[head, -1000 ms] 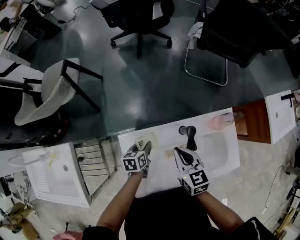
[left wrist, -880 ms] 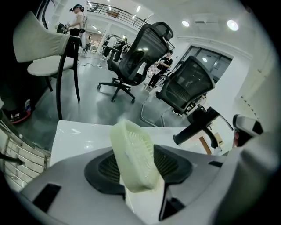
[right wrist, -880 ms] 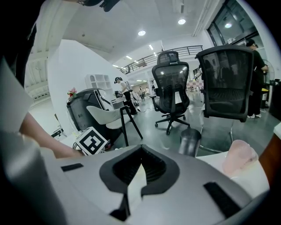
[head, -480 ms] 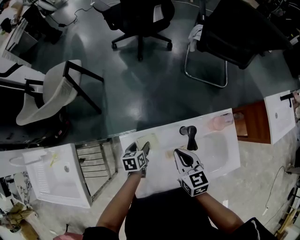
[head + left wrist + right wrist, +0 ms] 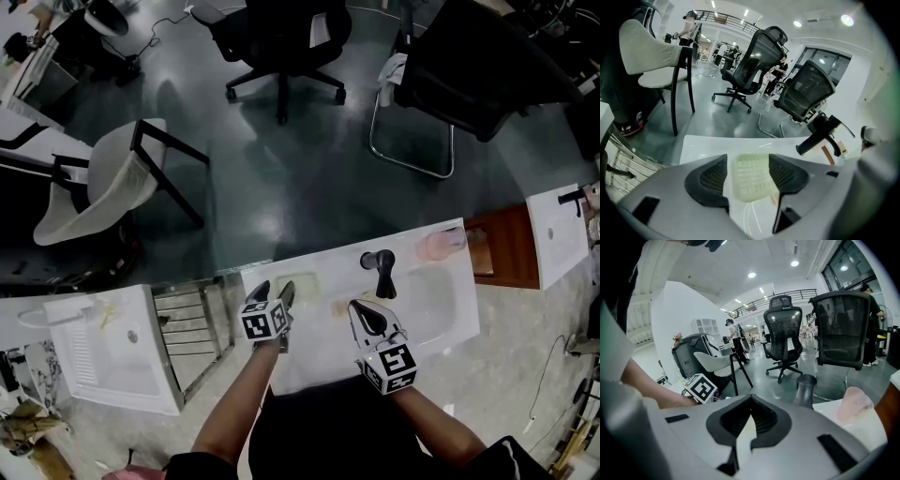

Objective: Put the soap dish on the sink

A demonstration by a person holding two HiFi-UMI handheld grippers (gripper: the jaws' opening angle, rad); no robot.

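Left gripper (image 5: 747, 159) stands jaws apart around the soap dish (image 5: 752, 180), flat on the sink (image 5: 708, 143) ledge. Probably light, stiff, slick plastic, best pinched across its side edges. Right gripper (image 5: 751, 400) is closed, empty.

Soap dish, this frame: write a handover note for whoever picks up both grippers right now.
Left gripper: jaws apart, gripping nothing. The soap dish lies flat on the sink ledge between the jaw tips, left of the faucet.
Right gripper: jaws shut, empty, held over the sink's front.
Done: the dish looks set down on the sink.
Left: probably only to draw the left gripper straight back without nudging the dish.
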